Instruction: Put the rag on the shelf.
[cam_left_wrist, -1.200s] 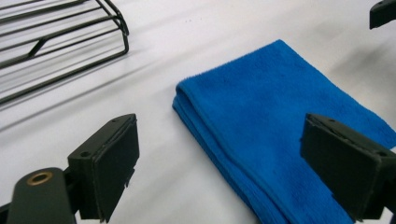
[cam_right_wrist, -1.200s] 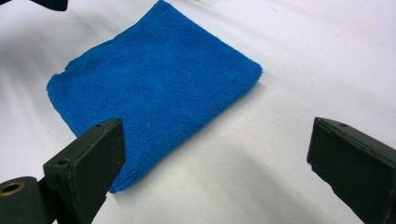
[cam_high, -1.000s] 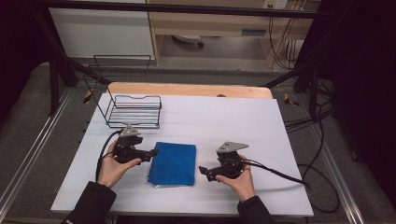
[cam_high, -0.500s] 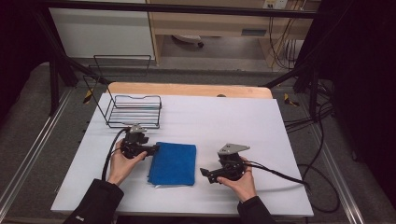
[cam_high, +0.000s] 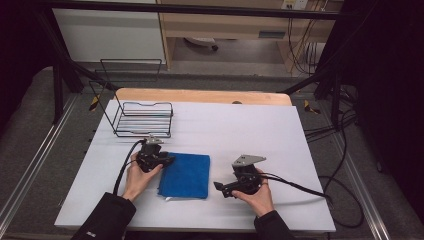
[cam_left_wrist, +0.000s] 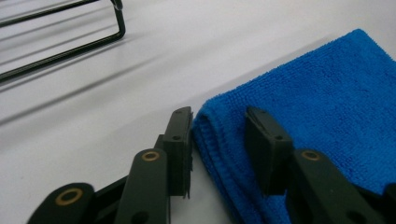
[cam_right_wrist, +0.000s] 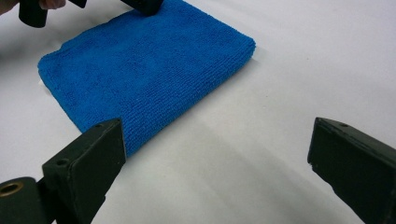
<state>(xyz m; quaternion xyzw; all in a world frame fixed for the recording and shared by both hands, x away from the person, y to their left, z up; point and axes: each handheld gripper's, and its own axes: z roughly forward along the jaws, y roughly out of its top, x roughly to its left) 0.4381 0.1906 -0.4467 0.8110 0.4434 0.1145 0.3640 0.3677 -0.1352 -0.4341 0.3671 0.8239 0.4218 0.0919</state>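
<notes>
cloth (cam_left_wrist: 327, 93): blue terry microfibre, ribbed nap, matt | table (cam_high: 260, 125): white smooth sheet, faint sheen; bare wood strip at its 12 o'clock edge | wire rack (cam_high: 142, 119): thin black metal rod, slightly glossy | left gripper (cam_left_wrist: 219, 144): jaws black matt plastic, brass-coloured rivets

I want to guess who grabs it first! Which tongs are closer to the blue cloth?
Left. The left tongs straddle the blue cloth's corner, jaws just closing around its fold. The right tongs wait open beside it, apart.
</notes>
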